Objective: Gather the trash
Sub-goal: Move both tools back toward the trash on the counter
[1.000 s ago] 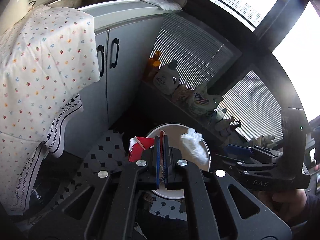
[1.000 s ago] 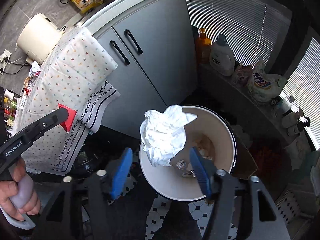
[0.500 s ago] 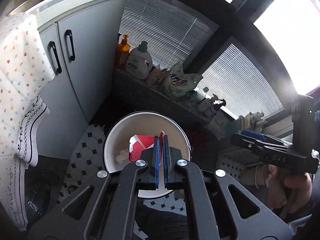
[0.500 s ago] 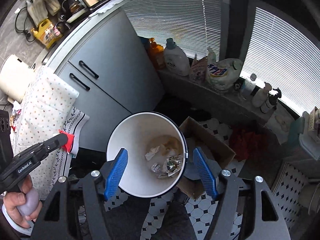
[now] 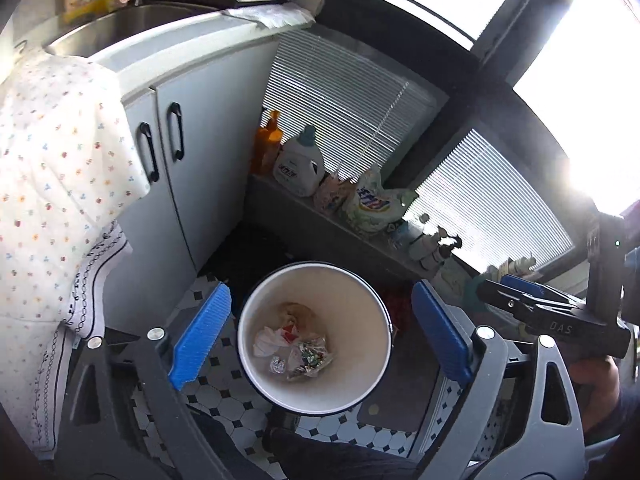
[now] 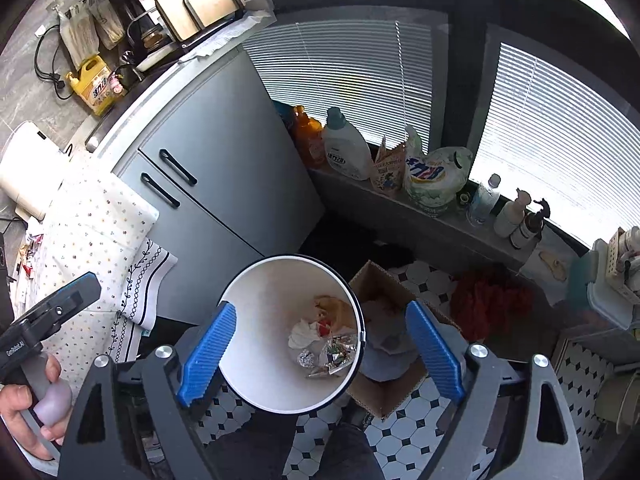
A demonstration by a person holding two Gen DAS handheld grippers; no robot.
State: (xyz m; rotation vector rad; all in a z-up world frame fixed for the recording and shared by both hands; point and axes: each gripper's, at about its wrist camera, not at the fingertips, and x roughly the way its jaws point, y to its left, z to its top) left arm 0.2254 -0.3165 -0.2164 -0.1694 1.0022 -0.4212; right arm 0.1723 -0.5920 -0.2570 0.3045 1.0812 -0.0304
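The left tool (image 5: 316, 332) hangs over the white bin (image 5: 256, 308), its jaws opening and already wide, with nothing between the blue pads (image 5: 200, 334). The right tool (image 6: 320, 344) does the same from its own side: jaws opening, empty, bin mouth framed straight below and ahead of it. The collected trash (image 6: 324, 340), a white tissue, a red scrap and crinkled foil wrappers, lies at the bottom of the bin, directly beneath both tools.

Neither hand looks clearly nearer; both point steeply down into the opening. Just right of the bin stands an open cardboard box (image 6: 384, 400), and the grey cabinet (image 6: 224, 184) rises close on the left beyond it. Any next piece of trash would lie away from here, probably on the cloth-covered bench (image 6: 92, 236) to the left, so the freest room to withdraw is upward and back over the tiled floor (image 6: 424, 280).
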